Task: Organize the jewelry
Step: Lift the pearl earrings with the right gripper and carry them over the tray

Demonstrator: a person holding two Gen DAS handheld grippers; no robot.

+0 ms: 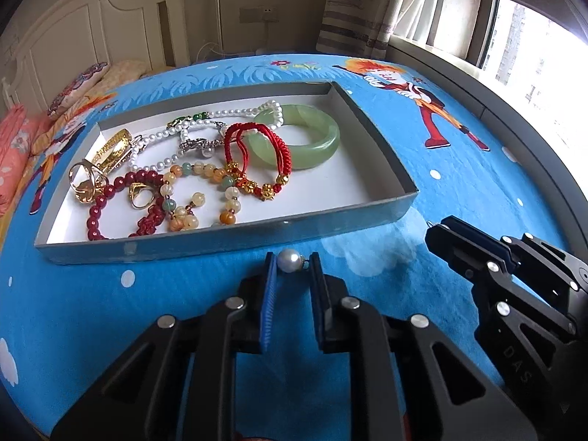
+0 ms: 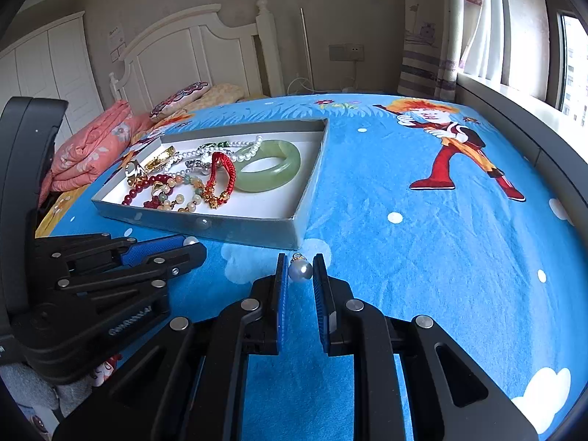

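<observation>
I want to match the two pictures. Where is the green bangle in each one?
Left wrist view: green bangle lies at the right end of the jewelry pile, upper middle of the picture.
Right wrist view: green bangle sits left of centre.
Shared landmark: the grey tray holding it.

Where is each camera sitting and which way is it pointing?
Left wrist: on the left gripper, looking past a pearl at the jewelry box; right gripper beside.
Right wrist: on the right gripper, looking past a second pearl across the bedspread; left gripper beside.
Shared: jewelry box, bedspread, both grippers.
</observation>
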